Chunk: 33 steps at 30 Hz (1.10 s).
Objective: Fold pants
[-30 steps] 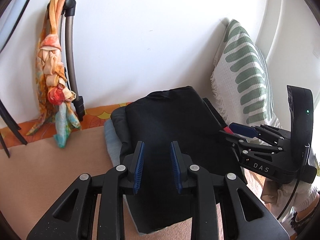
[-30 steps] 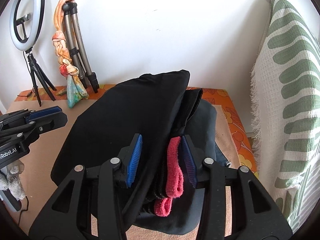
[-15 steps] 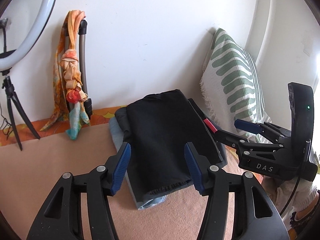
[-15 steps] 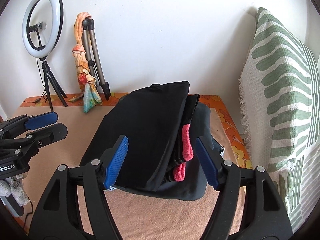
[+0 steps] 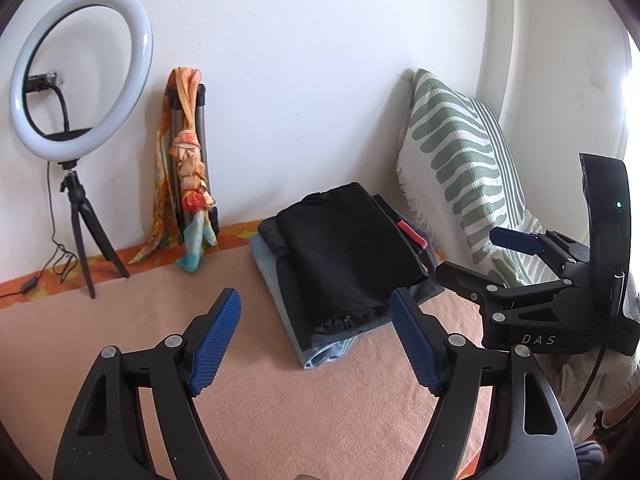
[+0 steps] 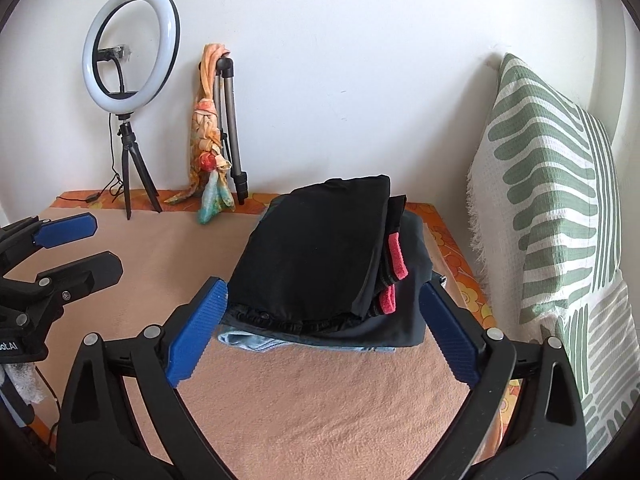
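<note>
The folded black pants (image 5: 344, 252) lie on top of a small stack of folded clothes, toward the far right of the peach blanket (image 5: 140, 344) that covers the surface. Beneath them sit a dark garment with red trim (image 6: 396, 258) along its right edge and, at the bottom, light blue jeans (image 6: 248, 338) whose edge sticks out at the near side. The frayed near edge of the pants faces the grippers.

The left gripper (image 5: 316, 340) hangs above the blanket just short of the stack, its jaws spread wide and holding nothing. The right gripper (image 6: 320, 336) sits at the near edge of the stack, its jaws likewise spread wide on either side of it, clear of the cloth.

A green-and-white patterned cushion (image 6: 552, 208) leans against the wall right of the stack. At the back left stand a ring light (image 5: 80, 72) on a small tripod and a folded tripod draped with an orange scarf (image 5: 188, 168).
</note>
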Available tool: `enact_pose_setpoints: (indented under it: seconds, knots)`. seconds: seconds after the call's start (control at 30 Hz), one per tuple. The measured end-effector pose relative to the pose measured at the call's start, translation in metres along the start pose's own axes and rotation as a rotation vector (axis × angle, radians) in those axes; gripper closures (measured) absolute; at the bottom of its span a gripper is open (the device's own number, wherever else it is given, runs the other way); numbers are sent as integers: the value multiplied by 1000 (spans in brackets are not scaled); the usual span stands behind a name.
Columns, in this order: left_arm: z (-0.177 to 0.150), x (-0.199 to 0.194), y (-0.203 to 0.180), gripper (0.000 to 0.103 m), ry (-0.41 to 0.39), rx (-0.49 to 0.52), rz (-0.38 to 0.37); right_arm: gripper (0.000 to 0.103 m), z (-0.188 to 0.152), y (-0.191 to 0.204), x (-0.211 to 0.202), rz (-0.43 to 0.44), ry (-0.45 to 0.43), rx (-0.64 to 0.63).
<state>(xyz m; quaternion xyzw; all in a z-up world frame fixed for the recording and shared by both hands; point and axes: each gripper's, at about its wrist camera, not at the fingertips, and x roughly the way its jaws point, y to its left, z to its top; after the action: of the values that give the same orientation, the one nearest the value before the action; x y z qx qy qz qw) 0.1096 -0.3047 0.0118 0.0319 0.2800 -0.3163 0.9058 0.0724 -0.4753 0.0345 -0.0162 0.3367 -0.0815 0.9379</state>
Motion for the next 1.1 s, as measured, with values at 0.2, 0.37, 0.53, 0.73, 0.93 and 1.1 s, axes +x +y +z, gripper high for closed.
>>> enact_pose_setpoints:
  seconds: [0.2, 0.37, 0.53, 0.73, 0.93, 1.1]
  knots:
    - [-17, -30, 7, 22, -20, 9, 21, 3, -13, 22, -19, -14, -18, -6]
    - [-30, -51, 11, 22, -28, 16, 27, 2, -24, 32, -28, -6, -23, 18]
    - [-42, -69, 14, 21, -44, 28, 31, 0, -36, 44, -34, -21, -30, 27]
    - [-57, -78, 21, 20, -43, 2, 29, 0, -49, 53, -40, -20, -40, 38]
    - [-64, -76, 23, 20, -33, 13, 60, 0, -54, 58, -42, -38, -62, 34]
    - [-70, -75, 23, 20, -38, 43, 109, 0, -58, 60, -39, -57, -73, 45]
